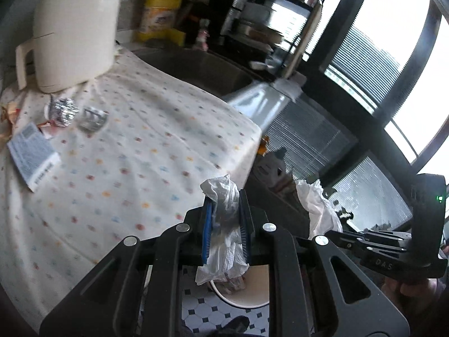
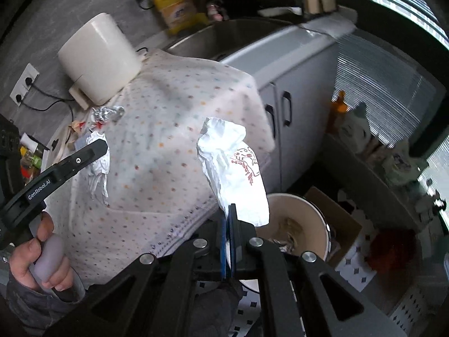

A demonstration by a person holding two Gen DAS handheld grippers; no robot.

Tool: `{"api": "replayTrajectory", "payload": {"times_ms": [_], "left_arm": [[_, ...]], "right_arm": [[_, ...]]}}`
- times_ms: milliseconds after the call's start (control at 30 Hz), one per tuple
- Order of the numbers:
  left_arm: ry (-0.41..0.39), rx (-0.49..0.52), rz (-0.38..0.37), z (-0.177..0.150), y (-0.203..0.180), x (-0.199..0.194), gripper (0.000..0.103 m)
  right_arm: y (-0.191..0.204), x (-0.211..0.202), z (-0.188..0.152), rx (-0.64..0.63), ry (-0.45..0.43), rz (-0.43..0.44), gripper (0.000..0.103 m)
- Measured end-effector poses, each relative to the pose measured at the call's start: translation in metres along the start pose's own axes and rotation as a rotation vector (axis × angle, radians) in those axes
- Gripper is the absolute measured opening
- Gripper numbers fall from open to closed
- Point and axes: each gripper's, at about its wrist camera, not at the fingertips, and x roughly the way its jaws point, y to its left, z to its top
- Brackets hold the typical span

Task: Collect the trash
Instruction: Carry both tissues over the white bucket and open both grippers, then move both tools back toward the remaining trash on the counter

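From the left wrist view, the left gripper [image 1: 226,199] is clamped on a crumpled white tissue [image 1: 224,224], which is squeezed between the blue pads and sticks out above and below them. It hangs past the edge of the table, whose dotted cloth [image 1: 126,146] fills the left of the view. Straight below, on the tiled floor, stands a round cream bin [image 1: 244,297] with scraps already in it. Back on the cloth lie two balls of foil [image 1: 63,111], a flat printed packet [image 1: 32,156] and, behind them, a cream jug-shaped appliance [image 1: 75,28]. Off to the right the right gripper [image 1: 334,234] comes in from the side, holding a white wrapper [image 1: 317,207].

From the right wrist view, the right gripper [image 2: 229,210] is closed tight on the lower end of a white paper wrapper [image 2: 233,165] with red print; the wrapper stands up from the pads and leans over the table's corner. The cream bin [image 2: 314,216] sits on the floor just right of the gripper, with crumpled trash inside. On the left, a hand [image 2: 42,258] grips the handle of the left gripper [image 2: 98,151], with the white tissue [image 2: 99,174] dangling from its tip over the dotted cloth [image 2: 168,106]. Foil balls [image 2: 108,112] and small scraps lie further back near the cream appliance [image 2: 98,59]
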Motion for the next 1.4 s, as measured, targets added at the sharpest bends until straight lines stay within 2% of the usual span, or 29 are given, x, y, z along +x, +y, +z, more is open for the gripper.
{"api": "replayTrajectory", "payload": {"times_ms": [233,300,333,367,400,700,967,1000,1033,1100,1133,1167,1267,1400], "left_arm": [[0.039,0.019,-0.014,-0.015,-0.027,0.017,0.018],[0.050,0.019,-0.014,-0.022,-0.032,0.022,0.018],[0.055,0.017,-0.015,-0.024,-0.034,0.024,0.018],[0.059,0.016,-0.015,-0.027,-0.037,0.026,0.018],[0.063,0.015,-0.015,-0.031,-0.040,0.029,0.018],[0.084,-0.018,-0.021,-0.059,-0.065,0.047,0.018],[0.091,-0.011,-0.066,-0.072,-0.102,0.065,0.021],[0.089,-0.011,-0.070,-0.072,-0.107,0.066,0.023],[0.088,-0.013,-0.080,-0.071,-0.111,0.067,0.031],[0.072,-0.019,-0.102,-0.070,-0.117,0.066,0.057],[0.057,-0.020,-0.103,-0.069,-0.120,0.063,0.073],[0.032,-0.022,-0.099,-0.066,-0.121,0.058,0.081],[0.001,-0.041,-0.082,-0.059,-0.117,0.048,0.091],[-0.024,-0.051,-0.048,-0.049,-0.103,0.032,0.096]], "right_arm": [[-0.028,0.007,-0.026,0.033,0.056,-0.006,0.007],[-0.037,0.010,-0.032,0.044,0.074,-0.003,0.012],[-0.040,0.011,-0.033,0.049,0.074,0.003,0.036],[-0.043,0.009,-0.036,0.053,0.060,0.005,0.067],[-0.045,0.007,-0.037,0.051,0.044,0.000,0.073],[-0.089,-0.014,-0.050,0.061,0.033,-0.048,0.071],[-0.132,-0.046,-0.067,0.100,-0.003,-0.103,0.073],[-0.137,-0.050,-0.069,0.104,-0.008,-0.108,0.073],[-0.141,-0.055,-0.071,0.110,-0.014,-0.114,0.073],[-0.148,-0.062,-0.073,0.121,-0.026,-0.123,0.074],[-0.150,-0.064,-0.074,0.124,-0.030,-0.125,0.074],[-0.153,-0.067,-0.074,0.130,-0.035,-0.128,0.075],[-0.154,-0.073,-0.072,0.144,-0.051,-0.126,0.077],[-0.143,-0.074,-0.064,0.145,-0.074,-0.109,0.081]]}}
